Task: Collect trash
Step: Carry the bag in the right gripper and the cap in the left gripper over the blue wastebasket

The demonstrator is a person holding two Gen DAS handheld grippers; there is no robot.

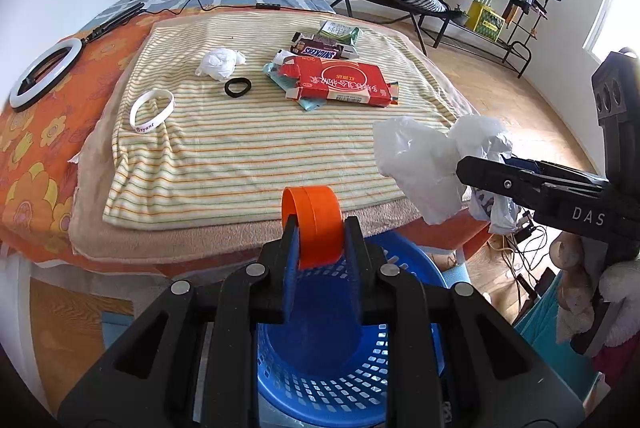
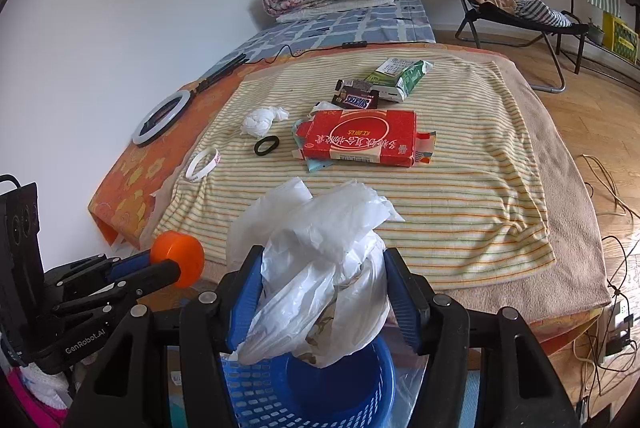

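Over the blue basket (image 1: 320,380), left gripper (image 1: 320,228) clamped an orange cap (image 1: 312,224), right gripper (image 2: 320,292) a white bag (image 2: 320,268); beyond the basket, red box (image 1: 340,84), Snickers wrapper (image 1: 320,50) and tissue wad (image 1: 220,62) remained uncollected.

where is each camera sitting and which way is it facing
Left wrist: on the left hand-held gripper, looking down over the blue basket to the bed; its fingers clamp an orange cap, and the right hand-held gripper enters from the right.
Right wrist: on the right hand-held gripper, same heading; its fingers clamp a white plastic bag, the left one at lower left.
Shared: striped towel, red box, basket.
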